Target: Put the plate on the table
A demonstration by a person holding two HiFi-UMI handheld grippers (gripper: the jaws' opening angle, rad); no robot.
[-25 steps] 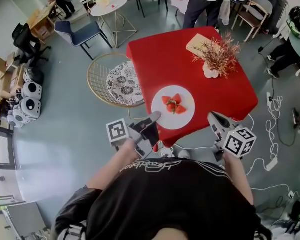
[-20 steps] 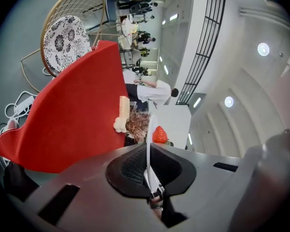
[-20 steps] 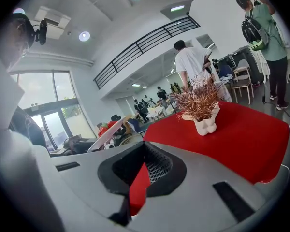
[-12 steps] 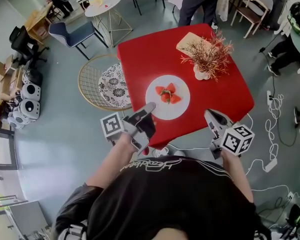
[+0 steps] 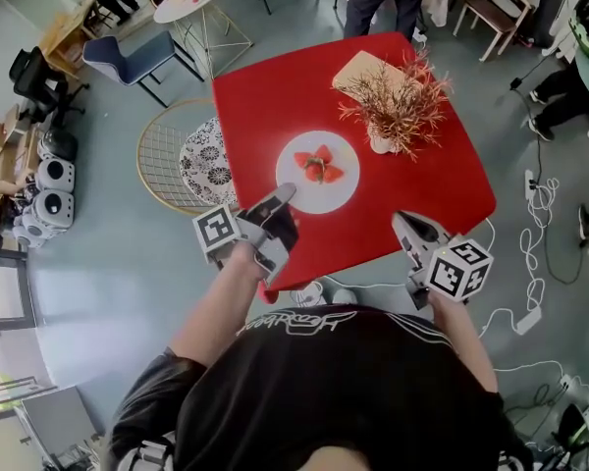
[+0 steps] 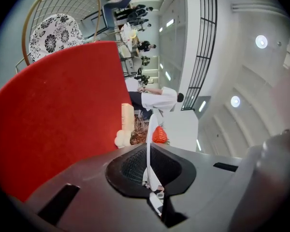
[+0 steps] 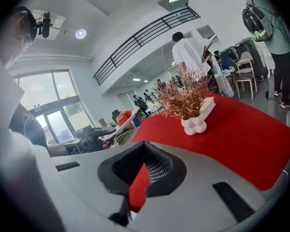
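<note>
A white plate (image 5: 340, 190) carrying cut strawberries (image 5: 317, 166) hangs over the near-left part of the red table (image 5: 427, 199). My left gripper (image 5: 285, 194) is shut on the plate's near rim. In the left gripper view the plate (image 6: 148, 129) shows edge-on between the jaws, with a strawberry (image 6: 159, 135) past it. I cannot tell whether the plate touches the cloth. Over the table's near edge my right gripper (image 5: 399, 220) is shut and holds nothing; its tips (image 7: 144, 144) meet, with red table (image 7: 241, 129) beyond. The right gripper view also catches the plate (image 7: 117, 123) at its left.
A dried plant in a white vase (image 5: 380, 141) stands right of the plate, and a wooden board (image 5: 358, 70) lies behind it. A gold wire chair with a patterned cushion (image 5: 182, 160) sits against the table's left side. People stand at the far side and on the right. Cables (image 5: 530, 263) trail on the floor.
The left gripper has carried the plate from the table's near edge further in over the red cloth. The right gripper has kept pace beside it, still shut.
</note>
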